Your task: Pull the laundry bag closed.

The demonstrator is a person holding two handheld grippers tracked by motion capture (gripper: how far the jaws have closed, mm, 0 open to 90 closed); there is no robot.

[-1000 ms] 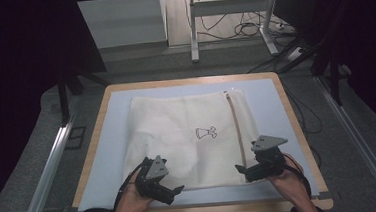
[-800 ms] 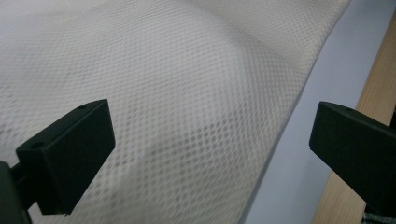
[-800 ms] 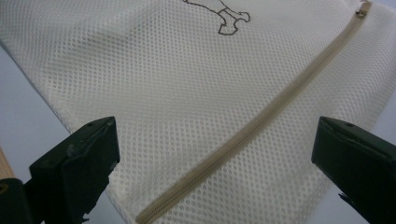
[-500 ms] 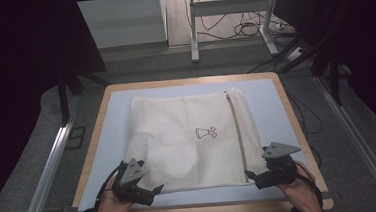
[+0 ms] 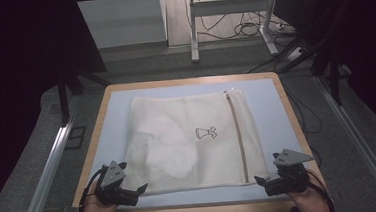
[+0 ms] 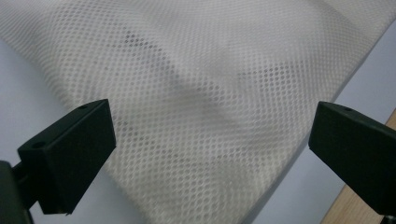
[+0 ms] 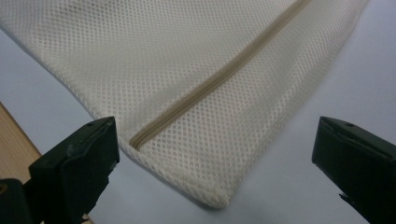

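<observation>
Both grippers' fingers are gaping wide, holding nothing; the right gripper [image 7: 215, 158] is showing the mesh bag's [image 5: 193, 140] zipper end [image 7: 140, 140], the left gripper [image 6: 210, 154] plain mesh.

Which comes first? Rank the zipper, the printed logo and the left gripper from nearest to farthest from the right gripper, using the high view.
From the right gripper:
1. Zipper, its near end just left of the gripper.
2. Printed logo, mid-bag, farther up and left.
3. Left gripper, at the bag's opposite near corner.

Mesh bag [image 5: 188, 136]: cream white, fine honeycomb-hole weave; tan zipper [image 5: 237, 132]; small black printed emblem [image 5: 206, 132]. Counter [image 5: 112, 126]: pale blue surface, light wood border. Hand-held gripper, left [image 5: 140, 189] and right [image 5: 259, 181]: black, grey plates.
</observation>
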